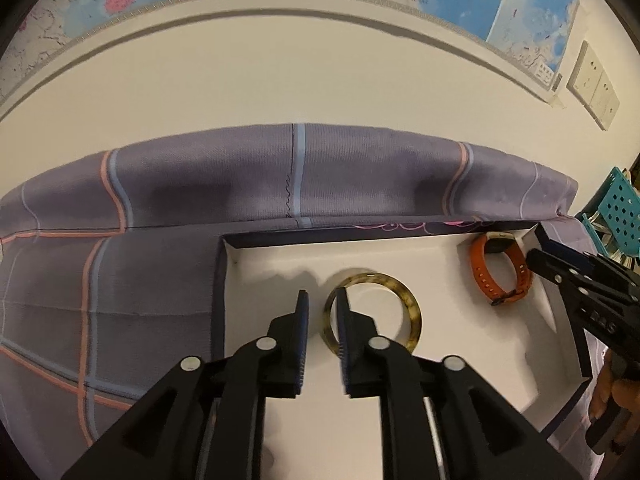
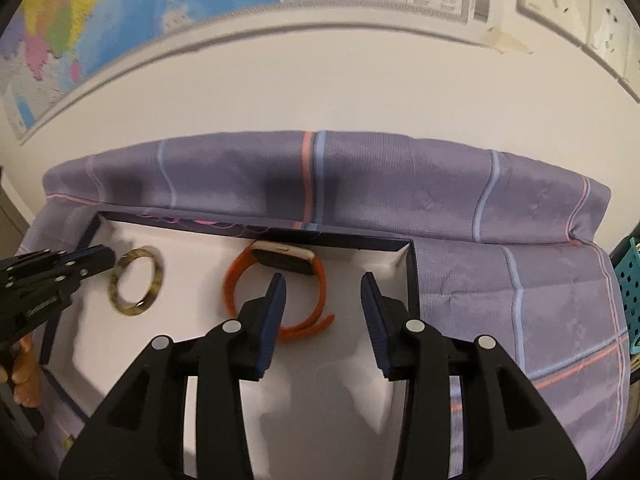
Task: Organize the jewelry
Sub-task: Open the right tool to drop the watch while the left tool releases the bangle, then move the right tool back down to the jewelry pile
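the left gripper [image 1: 322,300] has its jaws set narrow and holding nothing; the bangle [image 1: 372,312] lies flat in the box [image 1: 224,280], its rim just beside the right fingertip. the right gripper [image 2: 324,284] stands with jaws wide apart, and the orange watch [image 2: 276,292] lies just beyond its left finger, against the box's far wall.

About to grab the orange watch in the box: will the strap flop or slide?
The orange watch stands on edge as a buckled loop, so it probably keeps its shape yet flexes when squeezed. Its case sits high, so a nudge may tip it. The box floor looks smooth; expect sliding.
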Demonstrator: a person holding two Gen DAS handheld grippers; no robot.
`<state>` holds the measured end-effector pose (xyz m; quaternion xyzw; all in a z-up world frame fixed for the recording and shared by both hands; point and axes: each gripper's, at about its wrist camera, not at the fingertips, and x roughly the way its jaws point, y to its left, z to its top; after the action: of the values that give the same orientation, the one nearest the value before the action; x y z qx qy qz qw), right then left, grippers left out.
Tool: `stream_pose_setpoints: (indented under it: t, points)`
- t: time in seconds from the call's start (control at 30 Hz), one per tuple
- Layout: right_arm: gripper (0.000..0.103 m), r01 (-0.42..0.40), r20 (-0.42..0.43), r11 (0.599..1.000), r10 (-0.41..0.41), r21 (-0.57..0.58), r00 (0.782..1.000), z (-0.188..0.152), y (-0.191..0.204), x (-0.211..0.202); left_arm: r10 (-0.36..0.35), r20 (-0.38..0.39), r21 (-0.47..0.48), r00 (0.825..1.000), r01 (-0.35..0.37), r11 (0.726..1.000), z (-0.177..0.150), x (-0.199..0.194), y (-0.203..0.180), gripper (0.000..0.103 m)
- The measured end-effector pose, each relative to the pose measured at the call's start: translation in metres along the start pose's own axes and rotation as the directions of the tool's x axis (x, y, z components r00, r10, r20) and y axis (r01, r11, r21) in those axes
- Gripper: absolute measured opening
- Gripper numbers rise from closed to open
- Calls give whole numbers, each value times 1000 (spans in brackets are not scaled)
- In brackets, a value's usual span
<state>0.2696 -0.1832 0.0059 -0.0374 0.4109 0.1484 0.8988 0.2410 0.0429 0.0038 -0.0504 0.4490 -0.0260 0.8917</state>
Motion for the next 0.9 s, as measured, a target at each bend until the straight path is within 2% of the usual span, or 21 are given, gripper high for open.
stream_pose_setpoints:
  t: [0.03,0.1,0.13,0.2,0.27,0.37,0.43,0.53,0.7,0.9]
  points:
    - [41,-14,12,1000,13,1,1000,-3,0,-6,3,17,8,1000,-3,1000,-1,-6,-1,19]
    - [47,-48,56,999,48,-3,997,-11,2,-24,-5,55,22,998,3,1000,-6,-21,-3,32]
    - [47,-67,76,998,67,-5,995,-16,3,-33,-9,69,27,998,7,1000,-8,-27,-4,35]
    - [51,-110,105,994,112,-19,988,-26,5,-50,-11,115,50,993,5,999,-16,-47,-7,50]
    - [55,-136,117,990,141,-45,983,-38,9,-65,-24,152,71,988,14,997,-25,-64,-10,50]
    - [55,-174,117,982,183,-79,976,-58,16,-84,-37,193,111,981,16,994,-43,-89,-14,55]
    - [55,-209,113,973,219,-96,969,-74,21,-97,-55,204,141,978,26,990,-59,-102,-16,56]
    - [55,-224,102,967,237,-125,966,-97,26,-113,-62,217,159,974,27,987,-81,-117,-15,62]
    - [54,-222,71,961,236,-164,969,-136,34,-131,-85,186,172,979,53,984,-116,-123,-14,62]
    - [42,-230,35,956,240,-183,970,-176,42,-142,-103,156,155,982,79,985,-150,-124,-13,62]
